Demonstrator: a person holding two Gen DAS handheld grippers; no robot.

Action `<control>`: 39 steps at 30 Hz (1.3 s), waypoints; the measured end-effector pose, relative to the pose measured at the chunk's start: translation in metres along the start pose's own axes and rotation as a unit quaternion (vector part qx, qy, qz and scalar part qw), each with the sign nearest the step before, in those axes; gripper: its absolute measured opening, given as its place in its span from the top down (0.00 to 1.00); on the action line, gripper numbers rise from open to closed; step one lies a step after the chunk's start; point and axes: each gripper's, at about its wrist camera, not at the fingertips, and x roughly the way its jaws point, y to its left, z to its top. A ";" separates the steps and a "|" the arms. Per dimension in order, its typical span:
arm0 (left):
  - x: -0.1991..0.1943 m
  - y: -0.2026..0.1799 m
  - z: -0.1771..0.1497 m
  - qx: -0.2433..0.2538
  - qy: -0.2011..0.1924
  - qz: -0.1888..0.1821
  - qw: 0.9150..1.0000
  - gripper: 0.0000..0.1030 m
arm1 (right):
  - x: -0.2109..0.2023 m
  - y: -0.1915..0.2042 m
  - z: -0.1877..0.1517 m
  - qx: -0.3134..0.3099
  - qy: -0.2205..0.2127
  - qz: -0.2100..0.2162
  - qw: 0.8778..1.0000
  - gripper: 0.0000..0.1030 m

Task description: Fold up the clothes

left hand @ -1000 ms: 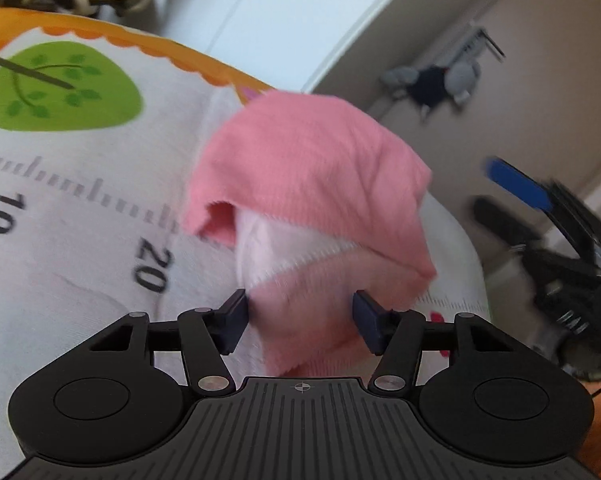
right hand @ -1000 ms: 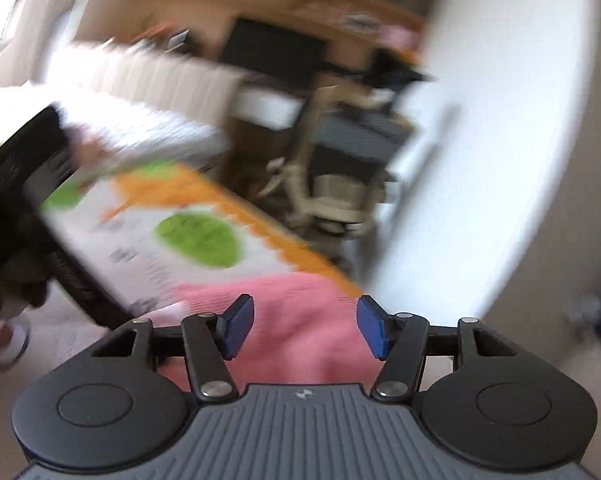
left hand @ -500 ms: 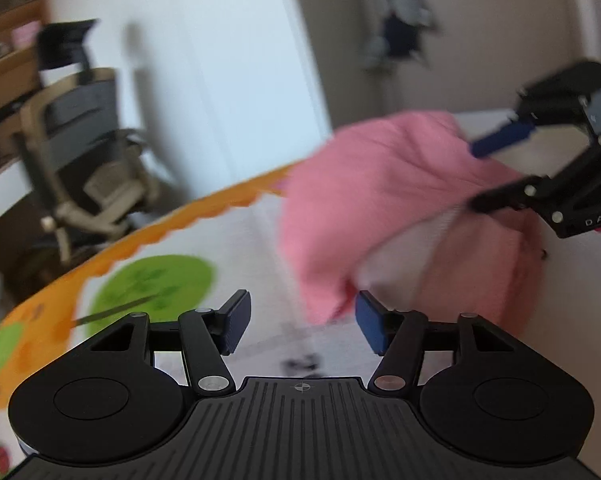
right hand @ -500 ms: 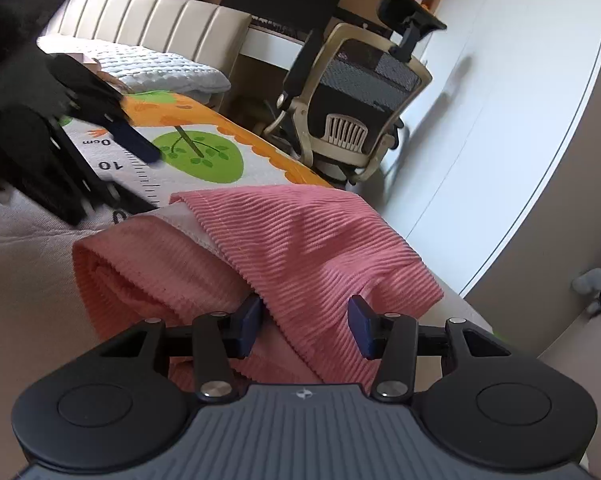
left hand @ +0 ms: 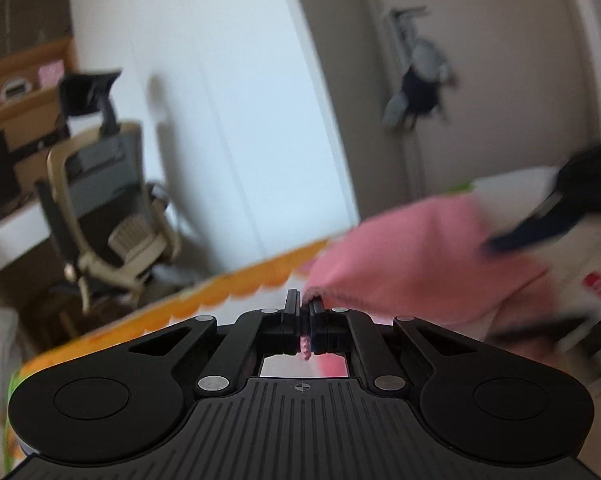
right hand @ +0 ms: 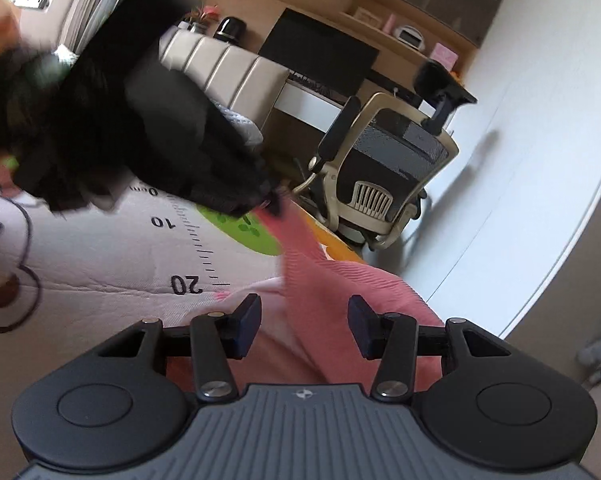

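Left gripper (left hand: 305,312): jaws pinching pink ribbed cotton garment (left hand: 412,256) edge, lifting it to fold.
Right gripper (right hand: 304,328): jaws spread over the garment, unloaded.

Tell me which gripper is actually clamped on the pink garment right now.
The left gripper: shut, with a corner of the pink garment pinched between its fingers. The right gripper is open, straddling the cloth without gripping it.

Each view looks forward along its own tongs from just behind them. The left tongs (left hand: 305,312) face the white wall, low and close over the pink garment (left hand: 412,256). The right tongs (right hand: 304,330) face the desk. Both views share the garment, the printed mat (right hand: 112,264) and the office chair (left hand: 100,216).
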 end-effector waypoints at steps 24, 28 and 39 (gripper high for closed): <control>-0.052 -0.050 -0.022 -0.129 0.073 -0.315 0.937 0.62 | -0.039 -0.099 -0.098 0.223 0.115 -0.060 0.966 0.79; -0.064 -0.016 -0.019 -0.216 0.038 -0.310 0.925 0.36 | -0.060 -0.132 -0.094 0.323 0.054 -0.028 0.945 0.52; 0.043 0.042 -0.057 -0.395 0.110 -0.173 0.896 0.26 | 0.003 -0.091 -0.084 0.323 0.093 0.071 0.939 0.48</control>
